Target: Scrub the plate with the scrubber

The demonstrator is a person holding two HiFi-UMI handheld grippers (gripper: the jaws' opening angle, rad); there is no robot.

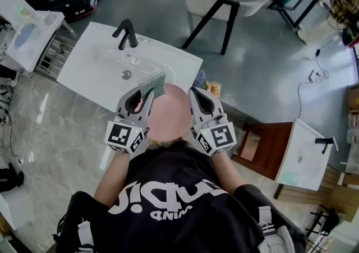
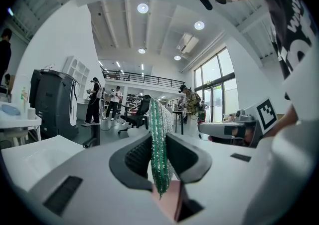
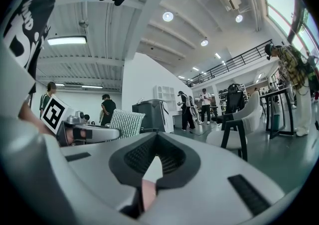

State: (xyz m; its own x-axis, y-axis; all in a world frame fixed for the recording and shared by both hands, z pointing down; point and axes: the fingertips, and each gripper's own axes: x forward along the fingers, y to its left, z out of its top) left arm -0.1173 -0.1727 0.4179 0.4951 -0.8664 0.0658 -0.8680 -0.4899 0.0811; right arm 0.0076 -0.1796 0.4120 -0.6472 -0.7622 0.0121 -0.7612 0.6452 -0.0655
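Above the white sink (image 1: pixel 95 67), the right gripper (image 1: pixel 199 99) has its jaws pinched tight on the rim of the pink plate (image 1: pixel 171 116). The left gripper (image 1: pixel 141 96) has its jaws clamped on the green scrubber (image 1: pixel 152 83), which sits at the plate's upper-left edge; contact is unconfirmed. Scrubbing appears to be in hand. The next move calls for pressing the scrubber across the plate face while the right grip holds steady.

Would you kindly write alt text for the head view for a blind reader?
Seen from above, a person holds a pink plate in front of a white sink: the right gripper clamps its edge, the left gripper holds a green scrubber at its rim.
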